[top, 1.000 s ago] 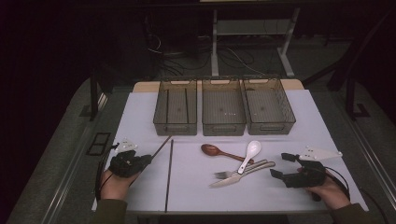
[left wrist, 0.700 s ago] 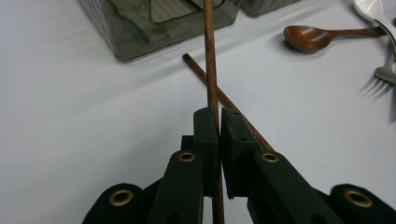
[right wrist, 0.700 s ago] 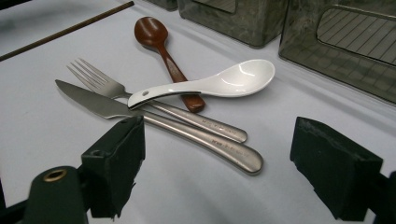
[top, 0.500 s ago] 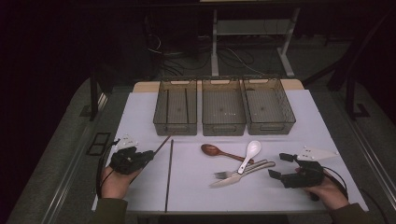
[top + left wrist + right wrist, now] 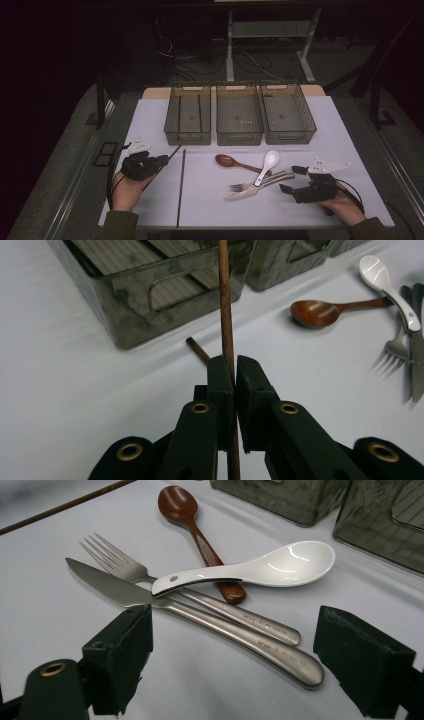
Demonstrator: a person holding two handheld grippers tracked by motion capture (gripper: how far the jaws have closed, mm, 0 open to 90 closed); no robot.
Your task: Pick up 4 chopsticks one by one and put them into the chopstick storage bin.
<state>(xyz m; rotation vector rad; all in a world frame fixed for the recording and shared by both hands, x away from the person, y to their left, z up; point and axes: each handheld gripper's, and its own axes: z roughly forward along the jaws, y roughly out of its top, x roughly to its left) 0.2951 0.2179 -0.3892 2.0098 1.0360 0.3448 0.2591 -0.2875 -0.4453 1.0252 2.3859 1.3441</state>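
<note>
- Chopstick (image 5: 226, 305), brown wood, is clenched between the jaws of the left tool (image 5: 234, 371); in the left gripper view it runs up from the pads toward the near rim of the leftmost bin (image 5: 150, 305).
- From the high view the left tool (image 5: 150, 165) sits at the counter's left side in the person's left hand (image 5: 125, 192), and the held chopstick (image 5: 176, 148) slants up and right, its far tip near the front wall of the leftmost bin (image 5: 188, 137).
- Second chopstick (image 5: 181, 187) lies flat on the white counter (image 5: 150, 120), just right of the left tool, running from near the bin toward the near edge; its end (image 5: 199, 351) shows behind the jaws in the left gripper view.
- Right tool (image 5: 234, 662) is released, its jaws standing wide apart with nothing between the pads; the handle ends of the knife (image 5: 210, 625) and the fork (image 5: 220, 607) lie just ahead of it.
- Seen from above, the right tool (image 5: 296, 180) rests at the counter's right side, held by the right hand (image 5: 342, 205), pointing left at the cutlery.
- White ceramic spoon (image 5: 260, 570) lies across the fork, the knife and the handle of the wooden spoon (image 5: 197, 535).
- Three dark mesh bins stand side by side at the back of the counter: the leftmost, the middle bin (image 5: 239, 137) and the right bin (image 5: 290, 136).
</note>
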